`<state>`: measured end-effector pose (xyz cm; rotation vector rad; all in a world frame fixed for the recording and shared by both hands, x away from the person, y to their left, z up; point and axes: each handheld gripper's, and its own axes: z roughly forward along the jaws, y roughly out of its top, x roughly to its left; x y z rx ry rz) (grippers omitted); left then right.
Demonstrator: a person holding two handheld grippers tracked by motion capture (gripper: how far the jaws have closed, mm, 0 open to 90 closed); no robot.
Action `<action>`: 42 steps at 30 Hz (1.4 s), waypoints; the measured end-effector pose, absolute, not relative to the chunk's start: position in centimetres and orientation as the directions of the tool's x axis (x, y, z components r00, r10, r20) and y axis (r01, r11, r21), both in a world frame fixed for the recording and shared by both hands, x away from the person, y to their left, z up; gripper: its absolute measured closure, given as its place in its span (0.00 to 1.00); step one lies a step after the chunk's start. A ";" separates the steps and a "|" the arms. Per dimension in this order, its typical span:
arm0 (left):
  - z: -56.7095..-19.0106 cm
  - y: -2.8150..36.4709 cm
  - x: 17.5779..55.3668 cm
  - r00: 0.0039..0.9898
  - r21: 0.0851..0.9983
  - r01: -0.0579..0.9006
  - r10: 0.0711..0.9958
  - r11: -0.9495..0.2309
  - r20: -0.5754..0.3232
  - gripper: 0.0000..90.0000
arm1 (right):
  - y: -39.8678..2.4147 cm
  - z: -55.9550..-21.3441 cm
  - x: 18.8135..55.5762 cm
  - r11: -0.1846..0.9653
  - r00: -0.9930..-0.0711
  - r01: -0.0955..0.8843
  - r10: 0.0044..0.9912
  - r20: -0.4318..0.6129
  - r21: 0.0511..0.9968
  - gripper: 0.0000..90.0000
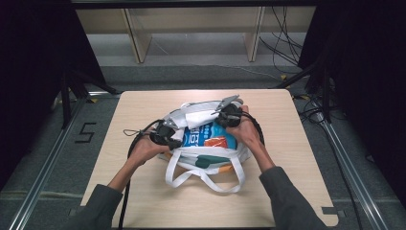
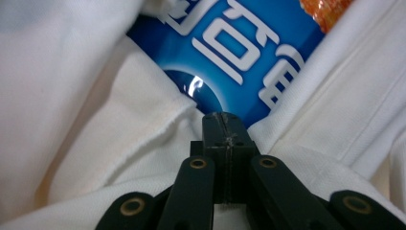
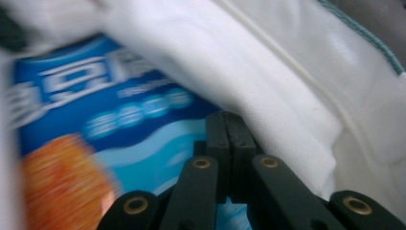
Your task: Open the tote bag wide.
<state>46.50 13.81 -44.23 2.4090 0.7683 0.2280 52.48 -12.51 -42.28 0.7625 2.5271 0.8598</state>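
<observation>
On the wooden table (image 1: 143, 191), a white tote bag (image 1: 210, 158) is seen lying near the middle, its looped handles turned toward the person, with a blue snack packet (image 1: 210, 135) printed with white characters showing in its open mouth. From the lower left of the high view, the left forearm is extended forward and inward, the hand wrapped around the left gripper (image 1: 173, 136), which is pointed across at the bag's left edge. In the left gripper view, the left gripper (image 2: 224, 125) is seen with its jaws pressed together, tips laid in a fold of white fabric just beside the blue packet (image 2: 230, 52); whether cloth is pinched between them cannot be told. From the lower right, the right forearm is angled inward, the hand held over the bag's far right corner around the right gripper (image 1: 221, 115). In the right gripper view, the right gripper (image 3: 229, 125) is likewise shown with jaws together, set against the packet (image 3: 119, 124) beside the bag's white cloth (image 3: 268, 81).
</observation>
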 end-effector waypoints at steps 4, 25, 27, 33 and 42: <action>-44.5 13.8 45.4 0.840 0.542 0.449 0.542 -0.710 0.013 1.00 | -12.3 -43.4 54.9 0.659 -0.747 0.420 0.641 -0.174 0.625 1.00; -43.9 12.4 50.6 0.751 0.668 0.519 0.658 -0.534 -0.057 0.98 | -16.8 -40.4 50.4 0.635 -0.771 0.420 0.626 -0.115 0.648 1.00; -44.4 13.1 51.1 0.725 0.655 0.545 0.687 -0.523 -0.055 0.99 | -18.3 -41.3 49.7 0.684 -0.758 0.412 0.624 -0.190 0.602 1.00; -44.6 14.3 51.4 0.686 0.668 0.582 0.722 -0.464 -0.097 0.99 | -20.9 -44.2 49.5 0.672 -0.734 0.506 0.664 -0.139 0.540 1.00; -41.3 14.5 48.3 0.729 0.751 0.486 0.681 -0.447 -0.066 0.92 | -19.6 -40.7 46.8 0.613 -0.767 0.376 0.627 -0.138 0.695 1.00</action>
